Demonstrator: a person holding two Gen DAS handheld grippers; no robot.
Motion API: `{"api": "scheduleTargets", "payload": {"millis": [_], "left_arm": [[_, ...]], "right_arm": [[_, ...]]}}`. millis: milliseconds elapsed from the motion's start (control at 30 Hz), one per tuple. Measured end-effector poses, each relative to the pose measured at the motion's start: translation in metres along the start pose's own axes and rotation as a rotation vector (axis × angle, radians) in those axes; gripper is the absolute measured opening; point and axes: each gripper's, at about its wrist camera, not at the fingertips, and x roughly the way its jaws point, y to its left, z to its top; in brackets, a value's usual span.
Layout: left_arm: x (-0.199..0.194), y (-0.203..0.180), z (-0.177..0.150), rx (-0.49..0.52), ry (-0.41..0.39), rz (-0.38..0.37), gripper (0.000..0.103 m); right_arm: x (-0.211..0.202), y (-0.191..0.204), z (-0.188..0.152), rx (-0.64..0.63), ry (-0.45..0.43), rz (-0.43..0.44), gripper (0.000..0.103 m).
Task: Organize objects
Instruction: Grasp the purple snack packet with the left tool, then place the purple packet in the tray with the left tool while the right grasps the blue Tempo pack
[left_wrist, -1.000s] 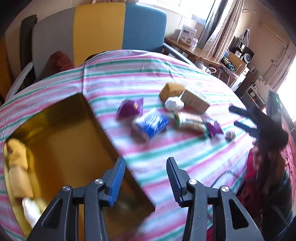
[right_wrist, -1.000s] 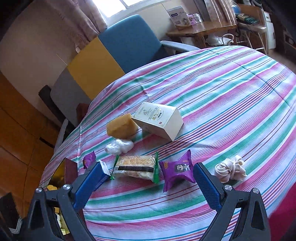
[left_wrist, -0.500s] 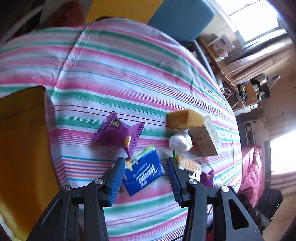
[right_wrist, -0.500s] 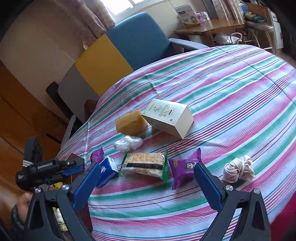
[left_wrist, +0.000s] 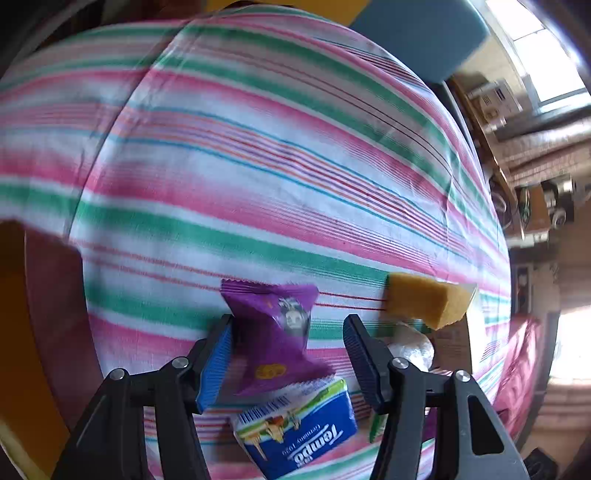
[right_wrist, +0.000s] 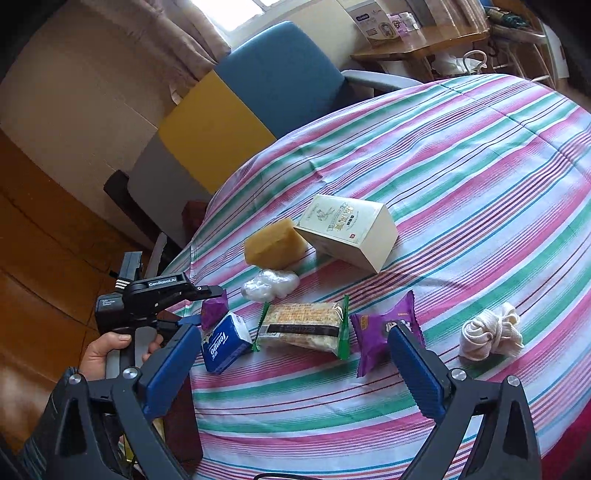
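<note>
Left gripper (left_wrist: 287, 354) stands wide open and grips nothing, with the purple snack packet (left_wrist: 275, 334) lying between its blue pads (left_wrist: 216, 363) on the striped worktop (left_wrist: 258, 166). The packet's left edge looks close to or touching the left pad, while a clear gap is left to the right pad. Its long axis appears to run roughly along the fingers, so a straight squeeze would likely take it across its narrow width. Just nearer the camera, partly under the packet's lower end, lies the blue tissue pack (left_wrist: 299, 428); off to the right sits the yellow sponge (left_wrist: 424, 301). At the left edge the dark-walled box (left_wrist: 51, 306) is close by, probably the destination. Right gripper (right_wrist: 291, 363) hangs equally wide and empty, well off from this packet, above a second purple packet (right_wrist: 380, 325); the left is plainly nearer.
</note>
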Motion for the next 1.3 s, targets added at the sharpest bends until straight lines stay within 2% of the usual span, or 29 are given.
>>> {"api": "scheduleTargets", "payload": {"millis": [67, 167, 267, 367, 467, 667, 733, 833, 900, 1000, 1167, 1300], "left_arm": [[0.001, -0.007, -0.003, 0.072, -0.019, 0.034, 0.039], [0.003, -0.016, -0.014, 0.196, -0.051, 0.085, 0.035], [-0.001, -0.022, -0.026, 0.262, -0.077, 0.121, 0.033], [-0.017, -0.019, -0.037, 0.26, -0.107, 0.077, 0.033], [-0.051, -0.017, -0.054, 0.313, -0.177, 0.046, 0.033], [-0.114, 0.006, -0.094, 0.352, -0.266, -0.016, 0.033], [-0.133, 0.023, -0.114, 0.364, -0.28, -0.028, 0.033], [-0.147, 0.043, -0.137, 0.391, -0.294, -0.035, 0.033], [-0.157, 0.058, -0.15, 0.386, -0.292, -0.045, 0.033], [-0.171, 0.087, -0.168, 0.354, -0.296, -0.063, 0.033], [-0.191, 0.13, -0.189, 0.283, -0.322, -0.077, 0.034], [-0.208, 0.167, -0.202, 0.216, -0.344, -0.072, 0.034]], "right_arm": [[0.0, 0.001, 0.0, -0.004, 0.001, -0.002, 0.102], [0.001, 0.002, 0.0, -0.015, 0.001, -0.01, 0.102], [0.001, 0.004, -0.001, -0.023, 0.001, -0.019, 0.102], [0.002, 0.004, -0.001, -0.03, 0.003, -0.031, 0.102], [0.006, 0.007, -0.003, -0.047, 0.02, -0.044, 0.102], [0.023, 0.03, -0.016, -0.167, 0.115, -0.04, 0.099], [0.033, 0.045, -0.024, -0.243, 0.165, -0.033, 0.098], [0.048, 0.083, -0.043, -0.452, 0.224, -0.051, 0.096], [0.061, 0.108, -0.058, -0.609, 0.254, -0.096, 0.096], [0.089, 0.138, -0.073, -0.833, 0.274, -0.209, 0.094], [0.138, 0.165, -0.081, -1.062, 0.382, -0.247, 0.093], [0.171, 0.179, -0.08, -1.191, 0.443, -0.272, 0.094]]}}
